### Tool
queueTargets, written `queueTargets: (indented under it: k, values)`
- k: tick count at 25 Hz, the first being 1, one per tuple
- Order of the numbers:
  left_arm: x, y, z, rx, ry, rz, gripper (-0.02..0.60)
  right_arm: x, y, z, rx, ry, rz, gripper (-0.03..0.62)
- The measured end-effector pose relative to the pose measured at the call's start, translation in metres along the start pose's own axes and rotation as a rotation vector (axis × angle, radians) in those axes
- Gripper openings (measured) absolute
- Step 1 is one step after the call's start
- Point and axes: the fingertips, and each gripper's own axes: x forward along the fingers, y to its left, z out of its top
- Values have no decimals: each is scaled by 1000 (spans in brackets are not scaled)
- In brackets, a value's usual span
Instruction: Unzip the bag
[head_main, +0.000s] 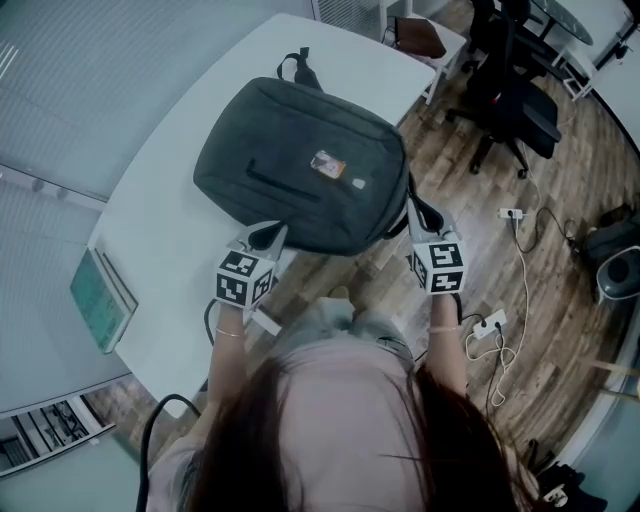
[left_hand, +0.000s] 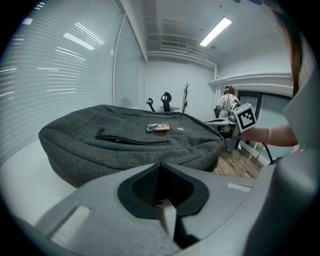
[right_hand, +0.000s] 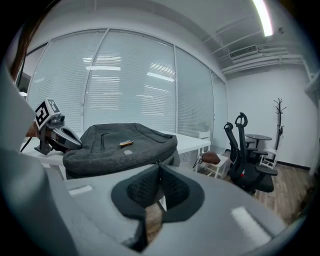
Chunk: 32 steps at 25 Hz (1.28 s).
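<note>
A grey backpack (head_main: 300, 170) lies flat on the white table (head_main: 160, 260), its front pocket zip and a small orange tag facing up. My left gripper (head_main: 268, 236) rests at the bag's near edge; in the left gripper view its jaws (left_hand: 160, 165) are shut, tips against the bag (left_hand: 130, 145), and I cannot see whether fabric is pinched. My right gripper (head_main: 415, 215) is at the bag's right corner. In the right gripper view its jaws (right_hand: 159, 162) are shut on a small dark zipper pull at the side of the bag (right_hand: 120, 147).
A green book (head_main: 100, 295) lies on the table's left part. Black office chairs (head_main: 515, 110) and a small white side table (head_main: 430, 45) stand beyond the bag. A power strip with cables (head_main: 495, 322) lies on the wooden floor at the right.
</note>
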Motion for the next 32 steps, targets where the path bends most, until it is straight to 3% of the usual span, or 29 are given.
queueTargets:
  k: [5,16,32]
  values:
    - [1,3,3,-2,1,-18,9,14,-11,7,0,-1,11,12]
    - [4,1,3,-29,7,-5,9,33,-27,17,-47,7,142,12]
    - [8,3,5,-94,30,-35,9,56,-45,25,-87,-3,269,15]
